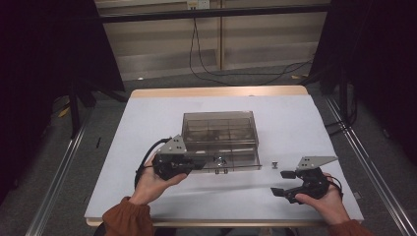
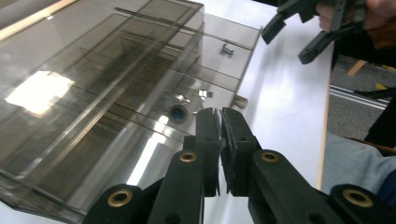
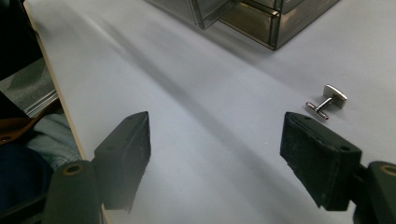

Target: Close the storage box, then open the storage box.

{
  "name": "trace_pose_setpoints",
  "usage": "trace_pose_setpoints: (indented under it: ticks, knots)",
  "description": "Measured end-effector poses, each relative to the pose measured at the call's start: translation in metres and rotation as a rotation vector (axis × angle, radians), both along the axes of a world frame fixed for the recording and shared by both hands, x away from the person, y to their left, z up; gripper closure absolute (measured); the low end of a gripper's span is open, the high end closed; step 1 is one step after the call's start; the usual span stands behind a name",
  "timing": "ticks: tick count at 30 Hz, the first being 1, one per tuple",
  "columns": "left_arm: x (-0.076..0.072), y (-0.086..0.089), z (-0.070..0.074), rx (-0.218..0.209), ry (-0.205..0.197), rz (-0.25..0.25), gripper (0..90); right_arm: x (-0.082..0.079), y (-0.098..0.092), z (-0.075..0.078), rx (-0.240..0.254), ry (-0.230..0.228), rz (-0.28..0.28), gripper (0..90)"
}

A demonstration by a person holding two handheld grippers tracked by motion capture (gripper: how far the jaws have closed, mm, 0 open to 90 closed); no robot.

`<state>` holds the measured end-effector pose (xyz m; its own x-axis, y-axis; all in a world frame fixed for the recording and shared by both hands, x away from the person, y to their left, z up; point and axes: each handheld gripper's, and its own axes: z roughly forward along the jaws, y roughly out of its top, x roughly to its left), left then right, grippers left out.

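1. Scene: smoked clear box (image 1: 220, 132) mid-table (image 1: 147, 128), drawer (image 1: 231, 163) pulled out toward 6 o'clock; small metal bits inside drawer (image 1: 220, 160).
2. L gripper (image 1: 200, 165) at box's 7 o'clock, at drawer front's left end. In left gripper view (image 2: 219, 116), jaws pressed together, no gap; can't tell if thin drawer edge or knob pinched between – tips sit right at drawer front by small blue-ish knob (image 2: 178, 112).
3. R gripper (image 1: 280, 183) at 4 o'clock of box, near table's front edge, resting in hand. Jaws wide apart, holding nothing (right gripper view (image 3: 215, 140)).
4. Cufflink (image 1: 275, 164) on bare table, just off drawer's right end, approx 11 o'clock of R gripper; in right gripper view (image 3: 328, 101) lying beyond right jaw, at 1 o'clock, not between jaws.
5. Step, as judged: L steadying/working drawer, R staged for cufflink pickup; cufflink not yet grabbed.
6. Next, as judged: shift R toward 1 o'clock, straddle cufflink, drop low, close on post or face. Tiny, flat, shiny – prone to slip or skid; needs centred pinch close to table.
7. Then likely carry to open drawer; keep L steady so drawer stays put.
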<state>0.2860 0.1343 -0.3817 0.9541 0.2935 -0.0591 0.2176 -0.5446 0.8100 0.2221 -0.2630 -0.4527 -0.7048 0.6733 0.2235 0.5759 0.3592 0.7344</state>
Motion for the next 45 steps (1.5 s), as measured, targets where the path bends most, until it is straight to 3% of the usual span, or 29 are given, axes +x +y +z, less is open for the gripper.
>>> trace_pose_setpoints:
  ticks: [3, 7, 11, 13, 18, 25, 30, 35, 38, 44, 45]
  knots:
    - [-0.009, -0.002, -0.003, 0.007, -0.020, -0.021, 87.4, -0.001, 0.000, 0.000, 0.000, 0.001, -0.001, 24.3]
    - [-0.017, -0.004, -0.007, 0.013, -0.011, -0.025, 87.9, -0.001, -0.001, 0.000, 0.004, -0.003, 0.001, 24.3]
    - [-0.019, -0.004, -0.020, -0.001, 0.007, -0.012, 90.0, -0.001, 0.000, -0.001, -0.001, -0.001, 0.001, 24.3]
    - [-0.019, -0.004, -0.027, 0.019, 0.008, -0.020, 90.0, -0.001, 0.000, -0.001, -0.003, -0.001, 0.001, 24.3]
    - [-0.016, -0.006, -0.034, 0.021, 0.024, -0.018, 90.0, 0.000, 0.001, -0.001, -0.002, 0.004, 0.000, 24.3]
    - [-0.010, -0.010, -0.043, 0.025, 0.035, 0.021, 90.0, -0.002, 0.002, -0.002, -0.006, 0.004, 0.013, 24.3]
    - [-0.007, -0.014, -0.047, 0.042, 0.027, 0.037, 90.0, -0.002, 0.002, -0.002, -0.010, 0.002, 0.015, 24.3]
    - [-0.004, -0.017, -0.049, 0.017, 0.041, 0.046, 90.0, -0.002, 0.003, -0.003, -0.013, 0.005, 0.015, 24.2]
    - [-0.004, -0.019, -0.049, 0.031, 0.032, 0.041, 90.0, -0.001, 0.003, -0.003, -0.013, 0.005, 0.019, 24.3]
    - [0.000, -0.024, -0.047, 0.013, 0.028, 0.051, 90.0, -0.002, 0.003, -0.003, -0.011, 0.009, 0.018, 24.2]
    - [0.002, -0.024, -0.046, 0.028, 0.015, 0.048, 90.0, -0.001, 0.003, -0.003, -0.011, 0.009, 0.018, 24.2]
